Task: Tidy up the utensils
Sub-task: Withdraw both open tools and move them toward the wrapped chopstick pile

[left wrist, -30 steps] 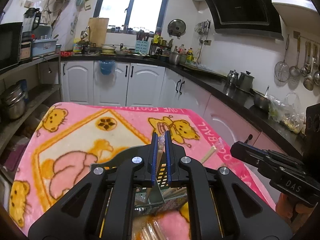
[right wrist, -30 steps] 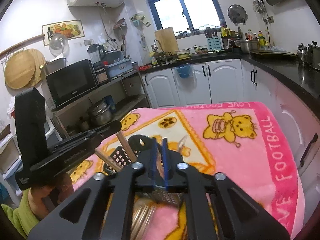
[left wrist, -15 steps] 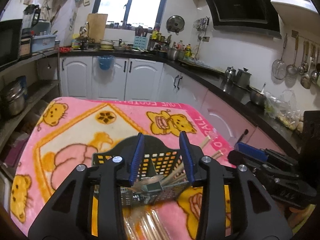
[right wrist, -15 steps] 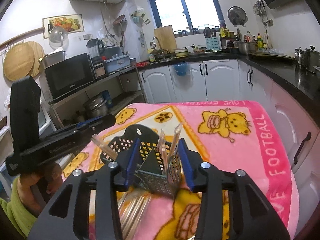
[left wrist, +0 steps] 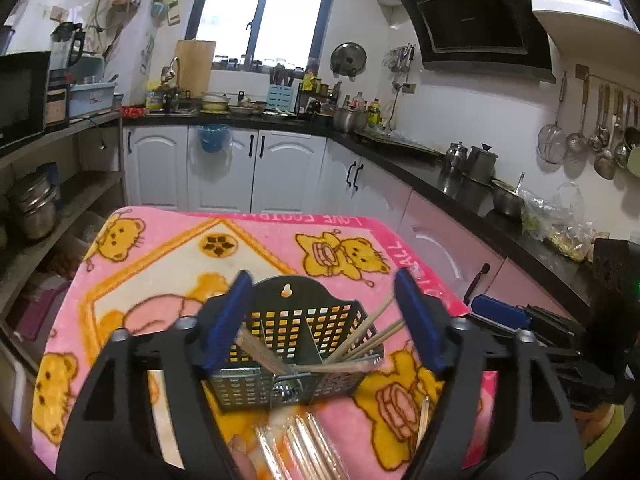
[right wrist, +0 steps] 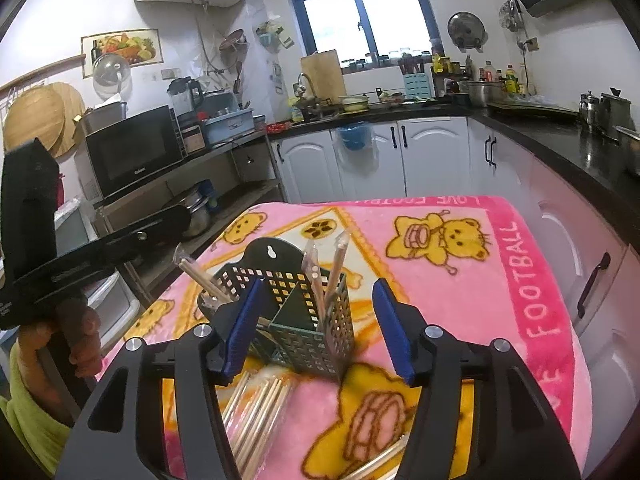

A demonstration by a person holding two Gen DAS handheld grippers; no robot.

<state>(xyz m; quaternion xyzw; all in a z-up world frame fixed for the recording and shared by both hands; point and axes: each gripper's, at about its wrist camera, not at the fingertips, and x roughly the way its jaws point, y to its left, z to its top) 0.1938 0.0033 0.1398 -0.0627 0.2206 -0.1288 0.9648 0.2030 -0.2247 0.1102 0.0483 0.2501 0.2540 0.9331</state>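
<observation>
Black utensil caddy (left wrist: 296,344) holds wrapped chopsticks (right wrist: 324,280) in side compartments; left and right jaws spread, empty

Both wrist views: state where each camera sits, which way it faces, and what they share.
Left wrist: on the left gripper, looking forward and down over its open fingers at the utensil basket; the right gripper shows at right.
Right wrist: on the right gripper, open, facing the utensil basket; the left gripper and hand show at left.
Shared: basket, wrapped chopsticks, pink blanket, window.
</observation>
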